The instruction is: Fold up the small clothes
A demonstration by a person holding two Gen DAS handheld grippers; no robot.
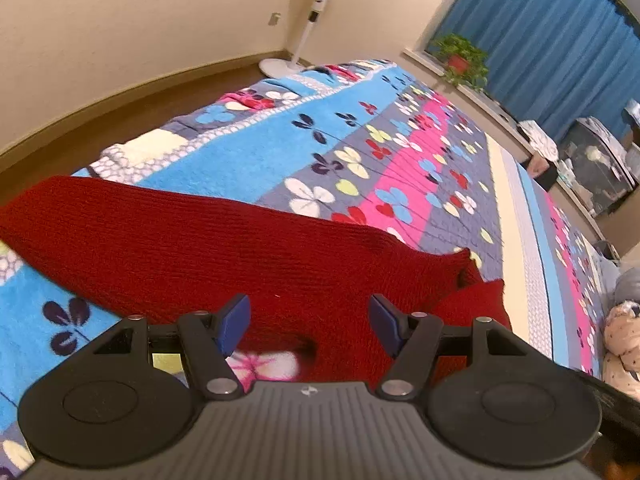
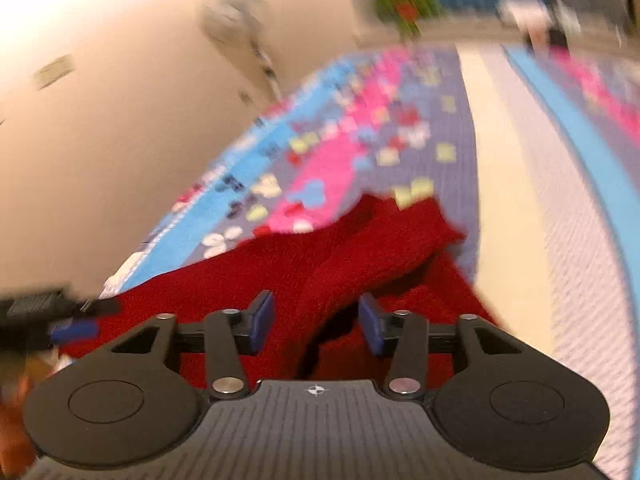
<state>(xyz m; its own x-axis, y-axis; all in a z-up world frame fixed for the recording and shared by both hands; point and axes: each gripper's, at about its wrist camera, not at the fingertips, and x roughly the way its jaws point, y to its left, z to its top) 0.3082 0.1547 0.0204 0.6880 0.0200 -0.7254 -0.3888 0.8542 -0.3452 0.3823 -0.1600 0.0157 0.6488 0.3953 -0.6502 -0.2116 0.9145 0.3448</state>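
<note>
Red knit garment (image 1: 192, 240): spread on floral bedspread (image 1: 280, 148).
Left gripper (image 1: 309, 322): wide, empty, near hem.
Right gripper (image 2: 316, 320): apparently wide, over fold; view blurred.

A floral bedspread (image 1: 360, 152) in blue, pink and grey covers the bed, with a cream stripe (image 1: 500, 184) running along it. A white standing fan (image 1: 316, 12) stands on the brown floor (image 1: 120, 120) in the corner, by the cream wall (image 1: 140, 20). A potted plant (image 1: 460, 58) in a red pot sits on the window ledge before a blue curtain (image 1: 552, 32). Farther along the ledge are cluttered items too small to tell. The right wrist view is blurred, yet the bedspread (image 2: 340, 140), fan (image 2: 236, 16) and plant (image 2: 404, 4) show there.
</note>
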